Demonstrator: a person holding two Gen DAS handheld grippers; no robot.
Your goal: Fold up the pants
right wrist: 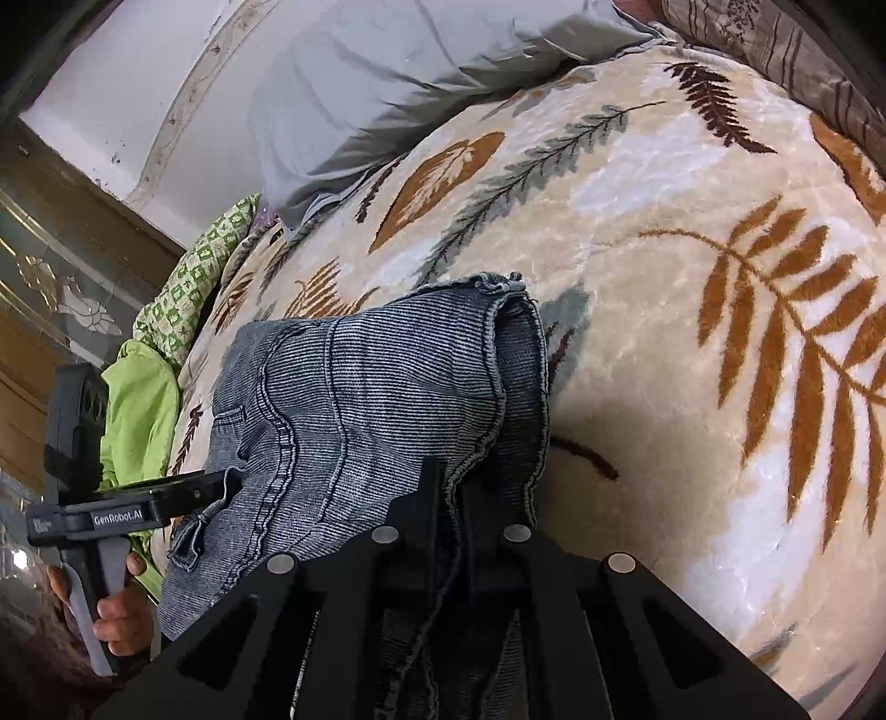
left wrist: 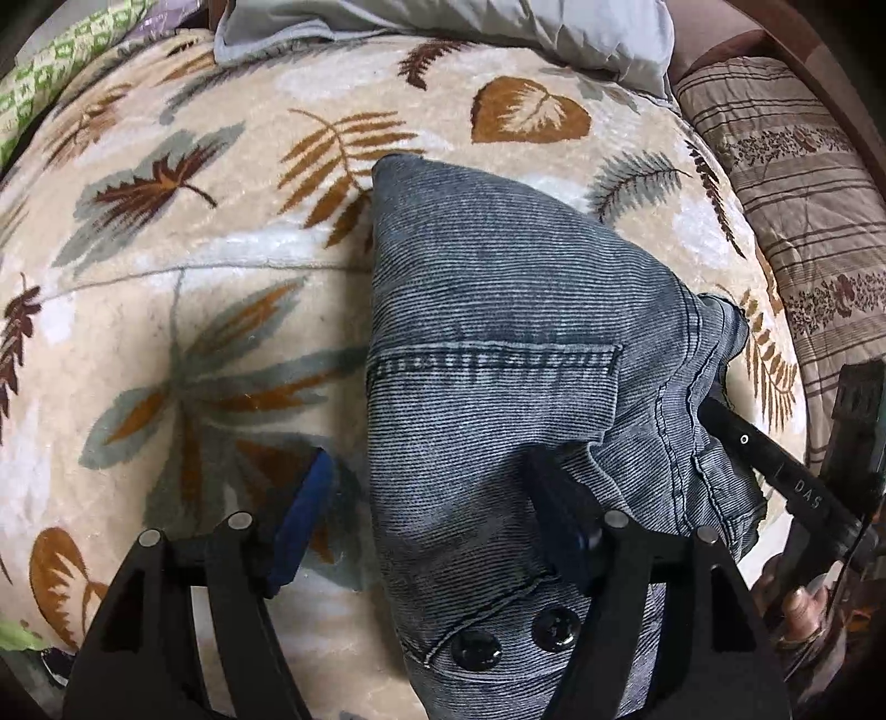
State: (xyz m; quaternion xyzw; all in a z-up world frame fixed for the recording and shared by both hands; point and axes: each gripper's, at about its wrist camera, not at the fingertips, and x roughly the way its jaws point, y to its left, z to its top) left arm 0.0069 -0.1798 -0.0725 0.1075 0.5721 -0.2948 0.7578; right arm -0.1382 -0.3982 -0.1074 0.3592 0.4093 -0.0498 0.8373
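Grey-blue corduroy pants [left wrist: 498, 343] lie folded into a compact bundle on a leaf-patterned blanket [left wrist: 194, 249]; two dark buttons show at the near waistband. My left gripper [left wrist: 429, 498] is open: its left finger rests on the blanket beside the pants, its right finger [left wrist: 559, 498] on the fabric. The right gripper [left wrist: 775, 459] shows at the pants' right edge. In the right wrist view my right gripper [right wrist: 451, 493] is shut on a fold of the pants [right wrist: 360, 399]. The left gripper [right wrist: 216, 487] touches the pants' left edge.
A grey pillow [left wrist: 443, 27] lies at the bed's far end. A striped floral quilt [left wrist: 803, 194] is on the right. Green cloths [right wrist: 183, 288] lie at the bed's left edge, with a wooden cabinet [right wrist: 50, 249] beyond. The blanket also shows in the right wrist view [right wrist: 692, 332].
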